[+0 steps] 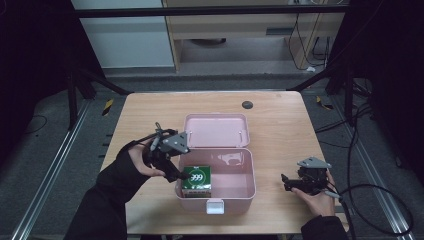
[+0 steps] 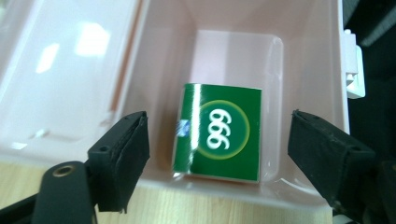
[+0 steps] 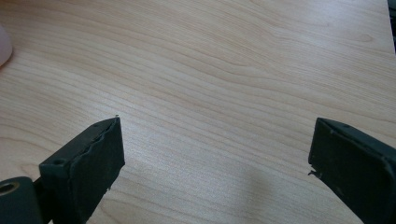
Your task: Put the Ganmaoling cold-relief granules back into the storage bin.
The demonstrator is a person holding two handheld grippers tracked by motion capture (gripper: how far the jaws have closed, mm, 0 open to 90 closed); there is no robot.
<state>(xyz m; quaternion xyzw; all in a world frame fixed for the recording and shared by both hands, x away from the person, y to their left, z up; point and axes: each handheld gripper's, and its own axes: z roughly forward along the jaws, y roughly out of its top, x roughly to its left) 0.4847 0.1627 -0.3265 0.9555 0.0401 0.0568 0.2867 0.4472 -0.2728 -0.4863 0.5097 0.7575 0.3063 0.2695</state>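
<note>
At the centre of the high view I see the pink box standing on the bench with its lid thrown back flat toward the upper part of the frame and its white latch facing the lower edge. Inside, in the lower left corner of the box, sits the green packet marked 999, resting against the left wall. My left hand-held gripper hovers just left of centre, over the left rim of the box and right beside the packet. In the left gripper view its two black jaws stand apart at the lower left and lower right of the frame, wider than the green packet, which lies on the floor of the pink box between and beyond them; the pads press on nothing, so I read this hand-held gripper as open and empty. My right hand-held gripper rests at the lower right of the high view, on the bare bench well clear of the box, pointing left toward it. In the right gripper view its jaws are spread wide at the lower corners, with plain wood grain of the bench between them and a sliver of pink at the upper left edge.
</note>
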